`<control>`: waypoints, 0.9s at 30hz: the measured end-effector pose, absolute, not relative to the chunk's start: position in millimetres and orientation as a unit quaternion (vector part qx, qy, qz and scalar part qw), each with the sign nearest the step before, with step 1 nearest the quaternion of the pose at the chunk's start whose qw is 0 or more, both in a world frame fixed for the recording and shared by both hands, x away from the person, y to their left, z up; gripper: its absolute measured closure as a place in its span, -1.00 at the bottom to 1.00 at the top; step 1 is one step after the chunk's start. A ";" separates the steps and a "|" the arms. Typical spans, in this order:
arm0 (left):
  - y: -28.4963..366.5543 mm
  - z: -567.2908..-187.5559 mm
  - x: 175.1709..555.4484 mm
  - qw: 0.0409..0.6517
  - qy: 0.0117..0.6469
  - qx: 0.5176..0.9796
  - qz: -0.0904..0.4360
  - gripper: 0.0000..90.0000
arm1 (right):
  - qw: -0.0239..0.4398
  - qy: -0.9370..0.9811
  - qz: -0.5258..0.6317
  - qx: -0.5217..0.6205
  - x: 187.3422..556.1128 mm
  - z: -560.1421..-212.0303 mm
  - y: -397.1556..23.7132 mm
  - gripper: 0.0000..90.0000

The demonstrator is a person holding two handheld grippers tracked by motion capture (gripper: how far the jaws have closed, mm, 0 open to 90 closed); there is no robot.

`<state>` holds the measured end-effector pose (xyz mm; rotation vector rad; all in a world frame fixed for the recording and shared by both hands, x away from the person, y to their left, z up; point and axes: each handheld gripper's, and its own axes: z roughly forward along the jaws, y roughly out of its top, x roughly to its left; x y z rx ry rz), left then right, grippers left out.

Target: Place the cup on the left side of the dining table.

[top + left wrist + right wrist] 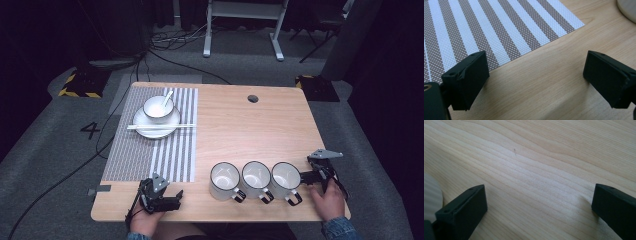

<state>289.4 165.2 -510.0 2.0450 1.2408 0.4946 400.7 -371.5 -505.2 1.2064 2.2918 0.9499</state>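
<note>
High view: my left gripper (172, 196) sits low at the bottom left of the table (240, 130), just below the lower right corner of the striped placemat (150, 150). Jaws released, spread wide, nothing between them. In the left gripper view the mat's corner fills the upper left, bare wood runs under the jaws, and a pale curved edge shows at the top right corner — probably a mug, cannot be sure.

My right gripper (309, 177) rests at the lower right of the frame, just beside the right mug (286, 181), close to its rim, whether touching I cannot tell. Jaws also released and wide apart over bare wood in the right gripper view; a pale blurred shape sits at the left edge.

Three white mugs stand in a row at lower centre: left mug (224, 181), middle mug (256, 178), then the right one, handles turned toward the near edge.

Upper left of the mat: bowl (158, 108) with spoon (166, 98) on a plate (156, 126), chopsticks (160, 126) laid across.
</note>
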 end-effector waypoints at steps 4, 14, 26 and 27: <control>165.2 -510.1 289.0 0.343 0.478 0.787 0.189 -0.85 | 0.190 0.815 0.338 0.430 400.7 -505.2 -371.5 -1.00; 165.2 -509.8 289.5 0.341 0.477 0.788 0.189 -0.85 | 0.190 0.816 0.338 0.430 400.6 -505.2 -371.5 -1.00; 168.4 -495.3 288.3 0.396 0.484 0.754 0.198 -0.86 | 0.190 0.815 0.338 0.430 400.7 -505.2 -371.5 -1.00; 168.4 -495.3 288.3 0.396 0.484 0.754 0.198 -0.86 | 0.190 0.815 0.338 0.430 400.7 -505.2 -371.5 -1.00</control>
